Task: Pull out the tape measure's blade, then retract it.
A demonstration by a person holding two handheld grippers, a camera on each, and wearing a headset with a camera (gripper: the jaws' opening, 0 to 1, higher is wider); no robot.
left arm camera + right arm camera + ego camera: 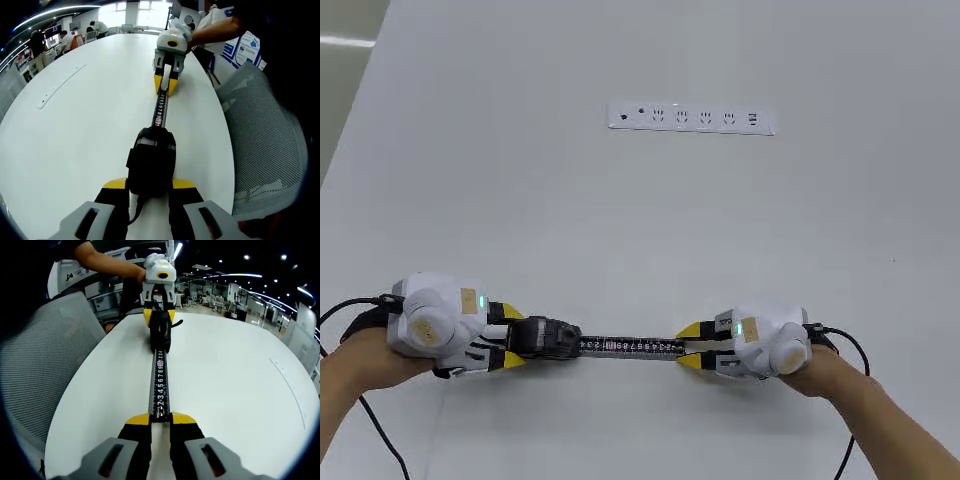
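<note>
A black tape measure case (pixel 548 337) lies on the white table near its front edge, held between the yellow-tipped fingers of my left gripper (pixel 513 338), which is shut on it. In the left gripper view the case (pixel 151 160) sits between the jaws. Its dark blade (pixel 631 347) with white numbers runs right to my right gripper (pixel 689 345), which is shut on the blade's end. In the right gripper view the blade (pixel 160 385) stretches from my right gripper (pixel 160 419) to the case (pixel 160 330). The blade (pixel 160 108) lies flat on the table.
A white power strip (pixel 691 118) lies flat at the far middle of the table (pixel 620 220). A grey mesh chair (pixel 260 145) stands off the table's near edge. Desks and people show in the office behind.
</note>
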